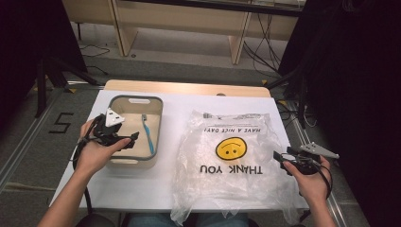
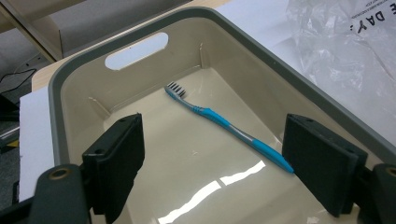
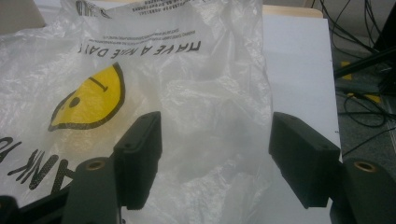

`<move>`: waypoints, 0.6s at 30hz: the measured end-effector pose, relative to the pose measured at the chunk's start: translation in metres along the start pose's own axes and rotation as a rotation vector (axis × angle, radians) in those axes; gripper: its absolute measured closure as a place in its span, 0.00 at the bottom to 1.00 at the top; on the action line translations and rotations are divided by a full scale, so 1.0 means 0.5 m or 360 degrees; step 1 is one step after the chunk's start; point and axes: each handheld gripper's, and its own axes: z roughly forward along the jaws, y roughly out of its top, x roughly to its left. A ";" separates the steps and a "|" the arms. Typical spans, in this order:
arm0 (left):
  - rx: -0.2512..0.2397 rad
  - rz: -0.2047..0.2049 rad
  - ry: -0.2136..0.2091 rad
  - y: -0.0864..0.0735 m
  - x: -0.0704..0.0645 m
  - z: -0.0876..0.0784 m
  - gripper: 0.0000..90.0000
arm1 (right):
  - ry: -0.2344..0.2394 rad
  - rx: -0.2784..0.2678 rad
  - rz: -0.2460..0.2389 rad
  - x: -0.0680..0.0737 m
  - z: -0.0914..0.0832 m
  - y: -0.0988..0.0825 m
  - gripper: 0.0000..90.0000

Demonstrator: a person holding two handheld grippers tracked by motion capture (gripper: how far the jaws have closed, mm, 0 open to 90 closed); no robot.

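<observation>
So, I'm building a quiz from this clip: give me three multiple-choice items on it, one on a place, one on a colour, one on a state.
1. Where does the toothbrush lie?
A. in the beige bin
B. on the plastic bag
C. on the floor

2. What colour is the smiley face on the bag?
A. red
B. yellow
C. green

3. How do the left gripper jaws stand?
A. shut on the toothbrush
B. shut on the bin's rim
C. open, holding nothing

Key: 1 A, it rests on the bin's floor; 2 B, a yellow print above THANK YOU; 3 C, the jaws stand apart over the bin.
</observation>
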 end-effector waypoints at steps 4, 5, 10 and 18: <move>-0.0023 0.0019 -0.0014 0.007 -0.012 -0.006 0.24 | -0.0014 -0.0005 0.0006 -0.001 -0.002 0.001 0.40; -0.0023 0.0019 -0.0014 0.007 -0.012 -0.006 0.24 | -0.0016 -0.0005 0.0005 -0.001 -0.003 0.001 0.40; -0.0030 0.0038 -0.0045 0.013 -0.029 -0.007 0.23 | -0.0024 -0.0006 0.0010 -0.001 -0.004 0.001 0.40; -0.0020 -0.0004 -0.0023 0.005 -0.014 -0.007 0.24 | -0.0040 -0.0010 0.0004 0.002 -0.004 0.003 0.40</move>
